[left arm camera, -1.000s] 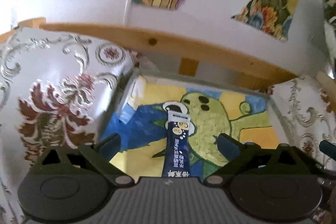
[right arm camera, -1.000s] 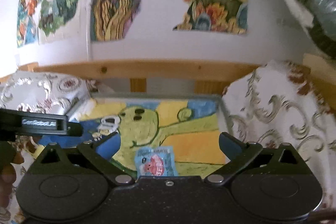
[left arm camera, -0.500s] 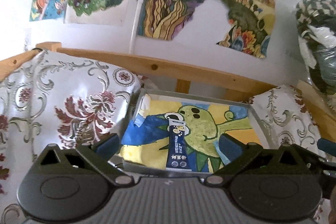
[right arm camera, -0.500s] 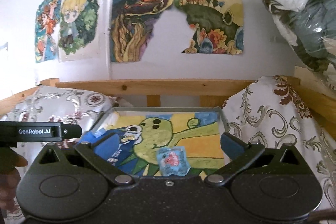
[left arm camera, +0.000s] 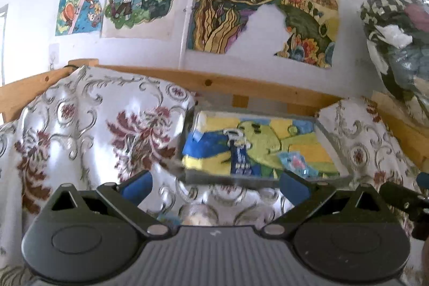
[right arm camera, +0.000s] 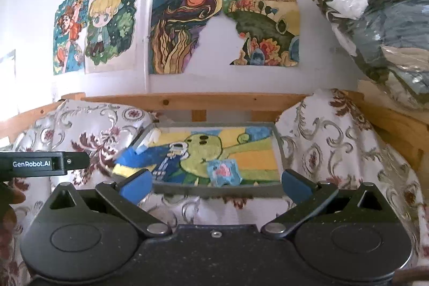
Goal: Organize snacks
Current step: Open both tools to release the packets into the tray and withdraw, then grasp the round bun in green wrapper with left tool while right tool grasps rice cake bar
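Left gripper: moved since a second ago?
Yes. The left gripper has backed away from the tray, whose near rim now lies beyond its fingertips, both packets left inside.

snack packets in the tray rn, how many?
2. A dark blue stick packet lies left of centre in the tray; a light blue square packet sits near its front edge.

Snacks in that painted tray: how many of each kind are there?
Long dark blue stick packet: 1
Small light blue square packet: 1
Total: 2 snacks, both lying in the tray; both grippers are open and empty.
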### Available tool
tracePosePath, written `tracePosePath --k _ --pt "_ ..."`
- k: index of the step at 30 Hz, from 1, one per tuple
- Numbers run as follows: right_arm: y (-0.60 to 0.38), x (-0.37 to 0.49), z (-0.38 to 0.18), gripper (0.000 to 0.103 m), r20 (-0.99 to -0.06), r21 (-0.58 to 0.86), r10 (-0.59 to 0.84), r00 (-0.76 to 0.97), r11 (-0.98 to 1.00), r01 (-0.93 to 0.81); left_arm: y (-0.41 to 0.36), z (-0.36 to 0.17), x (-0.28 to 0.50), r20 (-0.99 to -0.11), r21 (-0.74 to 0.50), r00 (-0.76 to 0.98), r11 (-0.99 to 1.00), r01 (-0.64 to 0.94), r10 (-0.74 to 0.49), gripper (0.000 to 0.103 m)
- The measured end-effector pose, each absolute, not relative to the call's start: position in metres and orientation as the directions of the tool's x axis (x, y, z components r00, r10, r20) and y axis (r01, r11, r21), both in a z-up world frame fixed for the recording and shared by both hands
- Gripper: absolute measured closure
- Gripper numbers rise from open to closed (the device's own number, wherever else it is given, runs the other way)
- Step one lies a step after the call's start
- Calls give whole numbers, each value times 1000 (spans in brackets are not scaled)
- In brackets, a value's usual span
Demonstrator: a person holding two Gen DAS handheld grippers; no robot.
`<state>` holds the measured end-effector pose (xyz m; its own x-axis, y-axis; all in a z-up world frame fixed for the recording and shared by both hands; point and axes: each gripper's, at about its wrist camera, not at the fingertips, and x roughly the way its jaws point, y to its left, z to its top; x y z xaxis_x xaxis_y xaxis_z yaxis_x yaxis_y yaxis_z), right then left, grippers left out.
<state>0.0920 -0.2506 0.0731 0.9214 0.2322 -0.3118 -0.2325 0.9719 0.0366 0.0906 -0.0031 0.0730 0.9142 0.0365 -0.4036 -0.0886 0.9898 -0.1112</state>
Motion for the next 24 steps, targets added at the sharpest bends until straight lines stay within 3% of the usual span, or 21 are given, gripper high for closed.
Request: tracePosePath --k 18,24 --pt "-239 36 29 1 -406 21 248 880 965 -263 1 22 37 -531 38 845 998 -49 62 0" --pt "-235 33 15 1 -449 27 252 857 963 -269 6 4 31 -584 28 811 999 -29 40 0"
